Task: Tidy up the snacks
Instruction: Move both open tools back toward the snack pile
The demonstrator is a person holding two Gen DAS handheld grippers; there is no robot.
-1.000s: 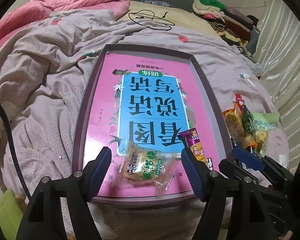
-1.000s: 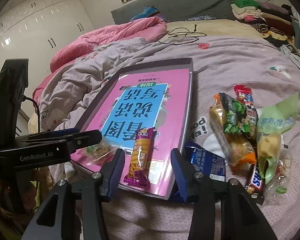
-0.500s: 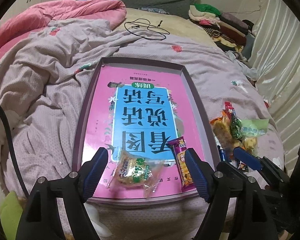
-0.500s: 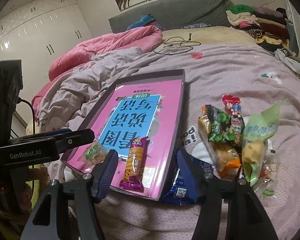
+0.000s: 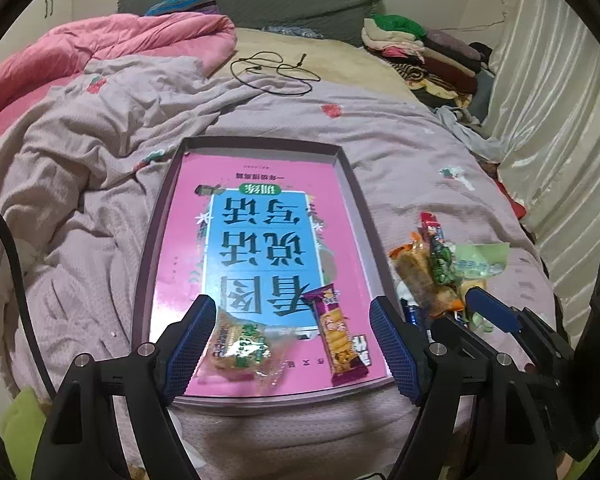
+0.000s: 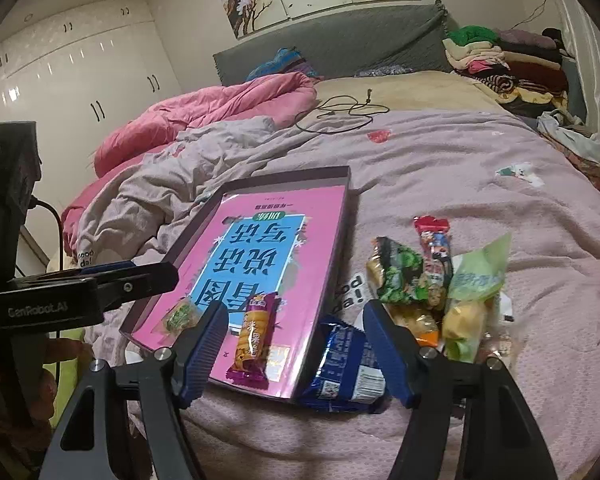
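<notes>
A shallow tray (image 5: 354, 184) (image 6: 342, 216) lined with a pink and blue book cover lies on the bed. On its near end lie a clear yellow-green snack pack (image 5: 240, 346) (image 6: 180, 316) and a purple and orange bar (image 5: 336, 332) (image 6: 254, 336). My left gripper (image 5: 292, 348) is open and empty above both. My right gripper (image 6: 294, 350) is open and empty above the tray's near right corner and a blue packet (image 6: 346, 368). A pile of several snacks (image 5: 440, 272) (image 6: 440, 292) lies right of the tray.
A rumpled lilac duvet (image 5: 80, 152) and a pink quilt (image 5: 112, 44) lie left and behind. A black cable (image 5: 272, 72) lies beyond the tray. Folded clothes (image 5: 420, 44) are stacked at the back right, curtains (image 5: 560, 128) at the right.
Both grippers have pulled back and up from the tray, so more of the bed shows. The two snacks stay on the tray.
</notes>
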